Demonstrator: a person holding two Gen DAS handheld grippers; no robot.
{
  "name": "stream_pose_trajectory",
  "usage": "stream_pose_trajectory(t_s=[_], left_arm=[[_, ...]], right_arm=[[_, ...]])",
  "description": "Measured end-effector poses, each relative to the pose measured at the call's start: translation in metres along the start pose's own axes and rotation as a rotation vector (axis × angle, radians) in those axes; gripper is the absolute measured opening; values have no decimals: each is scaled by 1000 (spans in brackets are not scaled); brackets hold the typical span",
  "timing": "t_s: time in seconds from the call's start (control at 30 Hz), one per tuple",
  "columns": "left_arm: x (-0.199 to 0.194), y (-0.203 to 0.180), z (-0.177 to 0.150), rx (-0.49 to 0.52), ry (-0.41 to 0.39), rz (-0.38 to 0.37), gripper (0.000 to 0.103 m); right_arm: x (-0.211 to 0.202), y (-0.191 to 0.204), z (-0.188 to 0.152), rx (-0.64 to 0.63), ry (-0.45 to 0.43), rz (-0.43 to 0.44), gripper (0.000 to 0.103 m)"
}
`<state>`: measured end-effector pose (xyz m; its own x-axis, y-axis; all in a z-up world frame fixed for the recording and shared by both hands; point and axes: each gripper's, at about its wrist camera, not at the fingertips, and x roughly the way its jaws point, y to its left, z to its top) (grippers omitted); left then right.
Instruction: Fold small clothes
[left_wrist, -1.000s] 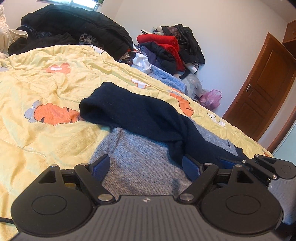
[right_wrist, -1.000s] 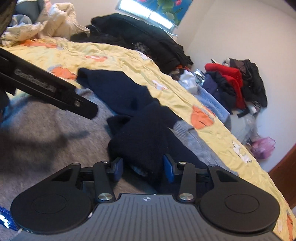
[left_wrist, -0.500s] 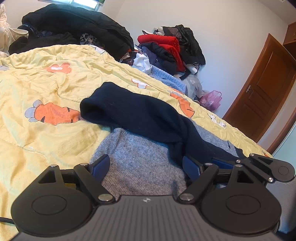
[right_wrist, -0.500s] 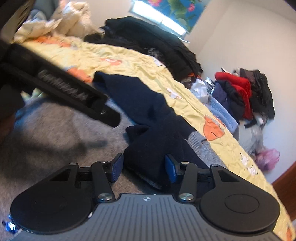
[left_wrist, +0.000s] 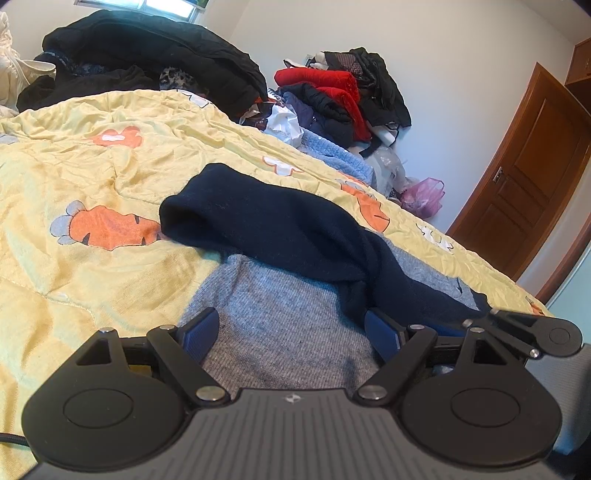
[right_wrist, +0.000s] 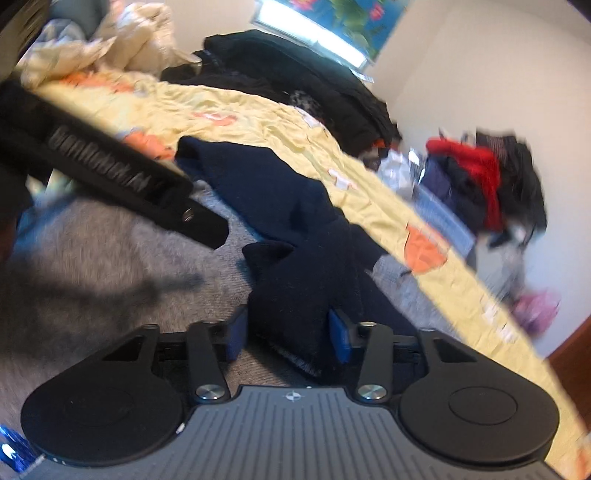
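A grey knit sweater (left_wrist: 280, 317) lies on the yellow carrot-print quilt (left_wrist: 92, 166), with its dark navy sleeve (left_wrist: 266, 229) draped across it. My left gripper (left_wrist: 291, 332) hovers open over the grey body, nothing between its blue pads. In the right wrist view my right gripper (right_wrist: 288, 334) is closing its jaws, and a bunched fold of the navy sleeve (right_wrist: 295, 295) fills the gap against both pads. The left gripper's black body (right_wrist: 110, 173) crosses that view at upper left, above the grey sweater (right_wrist: 92, 266). That view is motion-blurred.
A heap of black clothes (left_wrist: 147, 55) sits at the bed's far end. Red and dark garments (left_wrist: 332, 96) are piled by the wall past the bed's right edge. A pink bag (left_wrist: 424, 195) lies near a wooden door (left_wrist: 528, 177).
The right gripper's jaws have narrowed around the navy fold, and its view has shifted slightly and blurred. The left gripper has stayed open and still.
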<state>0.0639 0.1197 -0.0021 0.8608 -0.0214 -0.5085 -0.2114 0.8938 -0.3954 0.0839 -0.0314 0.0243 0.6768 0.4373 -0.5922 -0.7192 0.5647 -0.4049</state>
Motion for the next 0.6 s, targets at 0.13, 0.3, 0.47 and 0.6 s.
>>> stream_pose_trajectory(t_s=[0.13,0.3,0.47,0.6], left_arm=[[0,0,0,0,0,-1,87],[0,0,0,0,0,0,87],[0,0,0,0,0,0,87],[0,0,1,0,0,-1,87]], right_arm=[[-9,-20,4,147,7,54,25],[-30,-90,-2,643,-63,190,25],[-25,-182,-65,1327,-115,396,26],[-10,-198,-119,1576,-75,427,40]])
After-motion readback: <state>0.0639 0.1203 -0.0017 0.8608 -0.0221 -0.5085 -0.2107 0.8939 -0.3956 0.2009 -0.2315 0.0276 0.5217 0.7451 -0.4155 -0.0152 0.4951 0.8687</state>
